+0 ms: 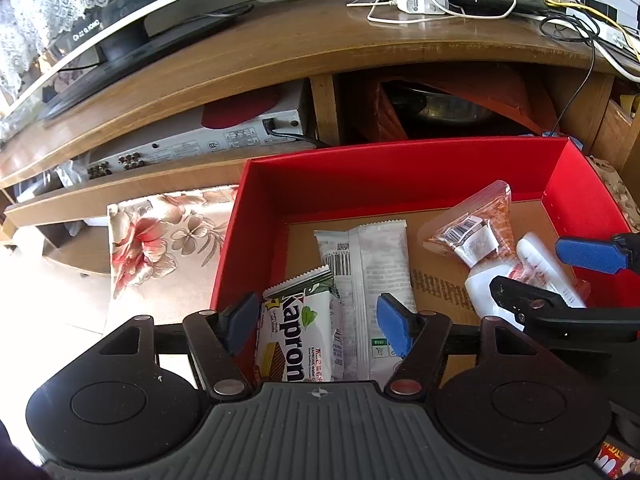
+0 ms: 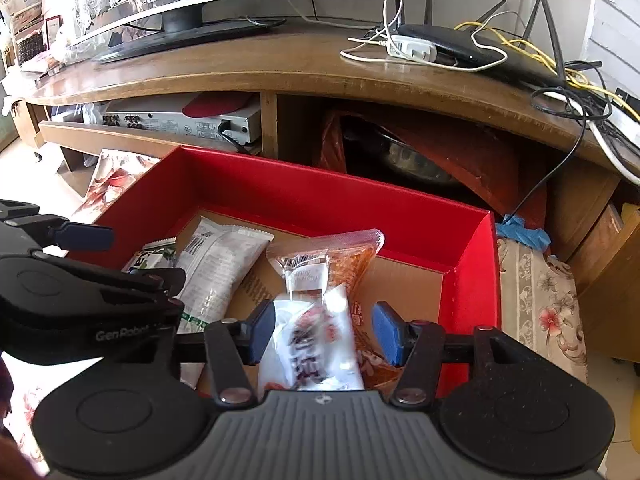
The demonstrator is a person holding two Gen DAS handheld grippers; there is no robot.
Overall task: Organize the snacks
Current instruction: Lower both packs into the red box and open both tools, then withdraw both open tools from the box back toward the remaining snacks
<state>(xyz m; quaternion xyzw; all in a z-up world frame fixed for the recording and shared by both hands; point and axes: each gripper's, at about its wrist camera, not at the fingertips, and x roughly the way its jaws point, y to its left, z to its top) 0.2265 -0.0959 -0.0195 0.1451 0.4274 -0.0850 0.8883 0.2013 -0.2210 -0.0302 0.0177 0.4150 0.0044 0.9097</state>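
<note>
Snacks: we have a wafer pack (image 1: pixel 298 332), a long white bar wrapper (image 1: pixel 368 276), a clear bag of orange snacks (image 2: pixel 336 258) and a white packet (image 2: pixel 316 344), all lying inside the red box (image 1: pixel 400 168).
Left fingers (image 1: pixel 316 326): we have them spread, with the wafer pack lying between the pads and neither pad pressing on it; the pack rests flat on the cardboard bottom.
Right fingers (image 2: pixel 324 334): we straddle the white packet; whether the pads pinch it we cannot tell, as the packet is blurred.
Doing it well: we judge this a placing step, so we lift each pair of fingers straight up, so that no pad drags a wrapper, and keep the two grippers from bumping each other.
Box: it sits on a floral cloth (image 1: pixel 160 240) in front of the wooden TV stand (image 1: pixel 280 48).
</note>
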